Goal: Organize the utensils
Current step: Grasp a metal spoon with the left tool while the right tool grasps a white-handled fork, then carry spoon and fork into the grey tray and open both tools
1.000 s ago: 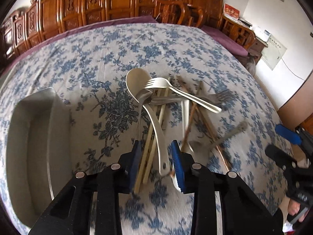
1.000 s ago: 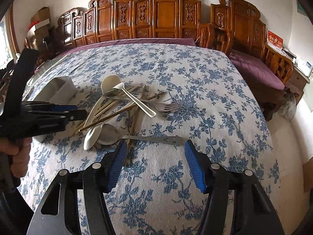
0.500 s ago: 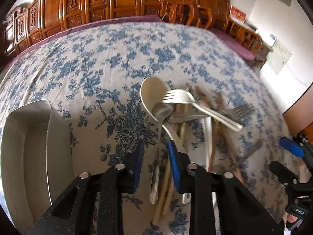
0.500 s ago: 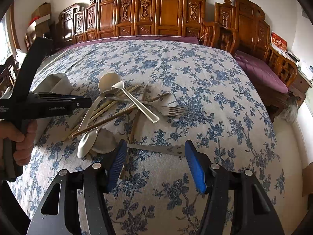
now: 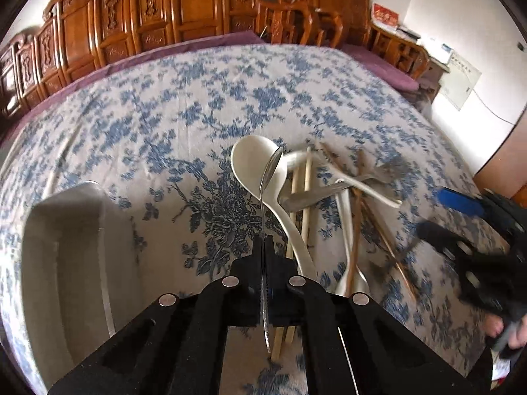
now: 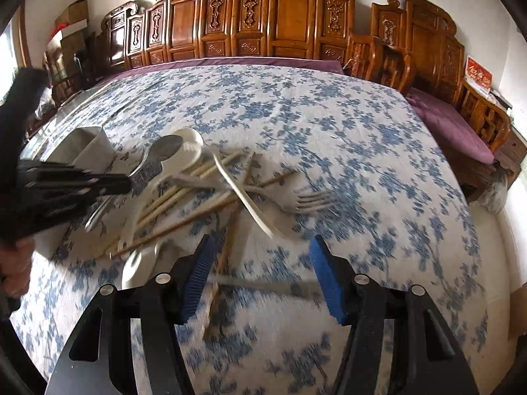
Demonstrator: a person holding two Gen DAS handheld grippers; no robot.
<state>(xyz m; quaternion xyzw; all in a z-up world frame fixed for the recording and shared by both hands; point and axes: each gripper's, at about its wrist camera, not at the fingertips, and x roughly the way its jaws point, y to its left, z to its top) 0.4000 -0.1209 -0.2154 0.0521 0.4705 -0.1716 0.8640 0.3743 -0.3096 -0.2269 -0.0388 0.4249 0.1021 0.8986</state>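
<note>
A pile of utensils lies on the blue-flowered tablecloth: a white ladle, a white plastic fork, wooden chopsticks and a metal fork. My left gripper is shut on the handle of a metal spoon, held edge-on above the ladle; it also shows in the right wrist view. My right gripper is open, low over the cloth, with a metal utensil handle lying between its blue pads.
A grey rectangular holder stands left of the pile; it also shows in the right wrist view. Carved wooden chairs line the far side. The table edge drops off at the right.
My left gripper closed on the metal spoon's handle and lifted it, turning it edge-on. My right gripper moved forward over the metal handle, staying open.
</note>
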